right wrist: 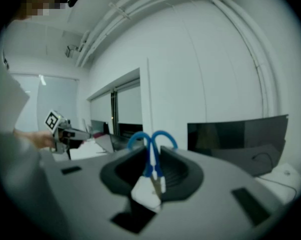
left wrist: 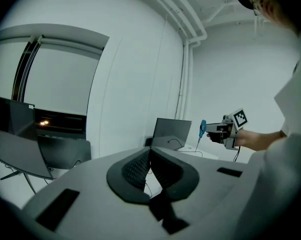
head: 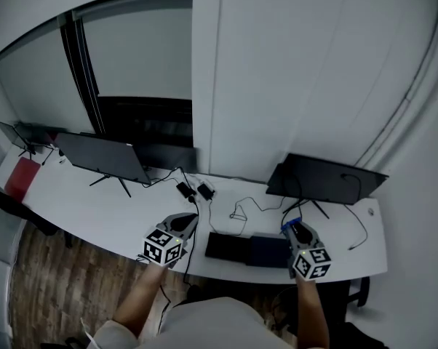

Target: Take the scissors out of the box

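- A black box (head: 233, 247) lay flat on the white desk (head: 88, 202), between the two hand-held grippers. Its inside was too dark to read.
- The scissors (right wrist: 151, 151) were out of the box, clamped between the jaws of the right hand-held gripper (right wrist: 153, 159), blue loops showing past the jaw tips.
- The left hand-held gripper (left wrist: 149, 156) was clenched on nothing, its jaws meeting.
- Both were held out near level over the desk's front edge, well apart.

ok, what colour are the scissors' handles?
Blue; the scissors show best in the right gripper view.
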{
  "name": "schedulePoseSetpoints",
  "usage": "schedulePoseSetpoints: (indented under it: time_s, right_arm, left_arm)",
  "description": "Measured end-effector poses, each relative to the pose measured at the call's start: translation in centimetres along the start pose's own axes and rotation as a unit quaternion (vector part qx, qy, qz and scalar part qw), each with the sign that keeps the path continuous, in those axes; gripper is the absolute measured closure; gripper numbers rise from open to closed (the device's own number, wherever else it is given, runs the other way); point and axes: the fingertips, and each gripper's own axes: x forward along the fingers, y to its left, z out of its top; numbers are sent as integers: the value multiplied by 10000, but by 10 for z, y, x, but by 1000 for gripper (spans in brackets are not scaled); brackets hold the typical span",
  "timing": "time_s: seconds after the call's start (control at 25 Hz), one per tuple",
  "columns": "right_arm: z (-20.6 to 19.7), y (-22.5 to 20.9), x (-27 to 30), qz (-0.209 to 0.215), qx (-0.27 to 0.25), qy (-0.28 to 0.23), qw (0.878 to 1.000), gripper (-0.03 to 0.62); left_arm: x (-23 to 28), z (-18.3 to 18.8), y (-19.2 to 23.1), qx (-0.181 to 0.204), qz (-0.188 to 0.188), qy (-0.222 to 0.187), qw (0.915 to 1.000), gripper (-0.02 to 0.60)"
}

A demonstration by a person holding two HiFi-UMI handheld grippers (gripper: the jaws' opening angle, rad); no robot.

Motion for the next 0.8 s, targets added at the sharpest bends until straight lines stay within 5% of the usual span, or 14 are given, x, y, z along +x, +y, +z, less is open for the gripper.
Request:
schedulePoseSetpoints:
  time_s: [0.8]
  right_arm:
    - [17, -5, -21, 74, 51, -294, 9995, 488]
  left_arm:
    - [-10, 22, -9, 2, 172, -276, 9995, 549]
